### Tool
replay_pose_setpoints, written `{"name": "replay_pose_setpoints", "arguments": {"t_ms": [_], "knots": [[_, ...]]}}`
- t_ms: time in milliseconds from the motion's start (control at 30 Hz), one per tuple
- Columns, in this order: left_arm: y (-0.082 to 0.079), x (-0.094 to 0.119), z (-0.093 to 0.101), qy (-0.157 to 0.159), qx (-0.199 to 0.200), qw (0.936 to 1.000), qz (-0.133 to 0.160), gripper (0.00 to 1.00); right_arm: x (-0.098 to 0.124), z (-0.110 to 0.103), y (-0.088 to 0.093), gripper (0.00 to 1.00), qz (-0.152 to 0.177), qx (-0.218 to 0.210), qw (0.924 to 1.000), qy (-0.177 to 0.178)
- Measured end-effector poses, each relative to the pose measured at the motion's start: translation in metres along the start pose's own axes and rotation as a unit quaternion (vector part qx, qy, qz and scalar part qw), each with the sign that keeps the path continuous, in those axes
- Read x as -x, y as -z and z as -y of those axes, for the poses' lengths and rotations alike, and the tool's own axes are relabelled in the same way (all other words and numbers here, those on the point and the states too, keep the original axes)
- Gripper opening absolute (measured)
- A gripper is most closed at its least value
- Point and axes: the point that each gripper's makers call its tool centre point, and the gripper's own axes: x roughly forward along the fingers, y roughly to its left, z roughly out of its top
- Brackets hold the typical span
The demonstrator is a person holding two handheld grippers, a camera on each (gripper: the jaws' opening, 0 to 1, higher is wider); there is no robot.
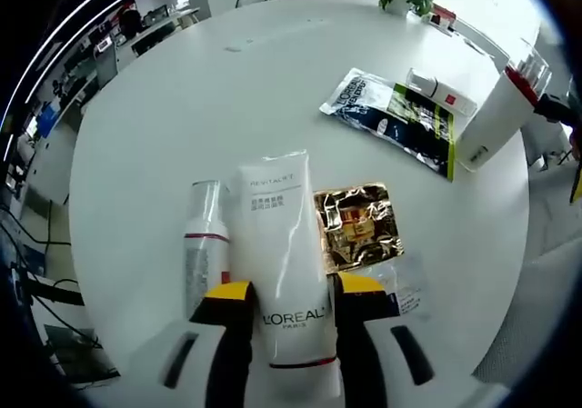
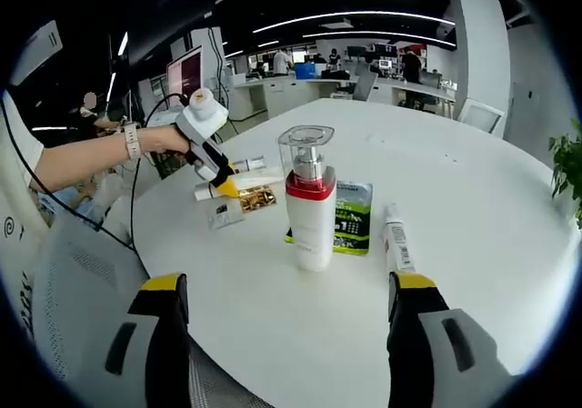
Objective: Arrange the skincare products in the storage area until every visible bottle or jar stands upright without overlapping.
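Left gripper view: round white surface (image 1: 273, 72) in an open-plan office. From left, a slim clear-capped bottle (image 1: 205, 240) lies flat beside the white L'Oreal tube (image 1: 286, 253), whose lower end sits between the left gripper's (image 1: 293, 301) yellow-tipped jaws; then a gold foil sachet (image 1: 356, 226), a dark flat packet (image 1: 393, 117), and a red-collared pump bottle (image 1: 496, 117). Right gripper view: a person's hand (image 2: 164, 140) holds the left gripper at the far-left items; the pump bottle stands upright mid-surface; a small white tube (image 2: 396, 238) lies right. Right gripper (image 2: 289, 299) jaws spread wide, empty.
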Motion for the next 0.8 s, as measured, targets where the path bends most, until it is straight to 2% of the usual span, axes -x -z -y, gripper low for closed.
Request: {"name": "replay_pose_setpoints", "arguments": {"t_ms": [100, 233, 300, 433, 567, 800], "knots": [[-0.001, 0.0, 0.002, -0.004, -0.008, 0.9999, 0.009, 0.28, -0.001, -0.002, -0.001, 0.94, 0.004, -0.003, 1.0, -0.006], [0.004, 0.005, 0.007, -0.005, 0.005, 0.9996, 0.029, 0.27, -0.001, -0.004, -0.002, 0.92, 0.006, -0.008, 0.9999, -0.008], [0.001, 0.003, 0.006, -0.008, 0.014, 0.9993, 0.035, 0.27, -0.001, -0.005, -0.001, 0.91, 0.006, -0.008, 0.9999, -0.007], [-0.001, 0.004, 0.005, -0.023, -0.001, 0.9983, 0.054, 0.26, -0.003, -0.009, -0.001, 0.88, 0.006, -0.013, 0.9998, -0.012], [0.0, 0.006, 0.002, -0.025, 0.032, 0.9974, 0.06, 0.25, -0.006, -0.014, -0.001, 0.86, 0.008, -0.021, 0.9995, -0.02], [0.003, 0.009, 0.001, -0.028, 0.054, 0.9957, 0.071, 0.23, -0.009, -0.025, 0.003, 0.81, 0.003, -0.023, 0.9989, -0.04]]}}
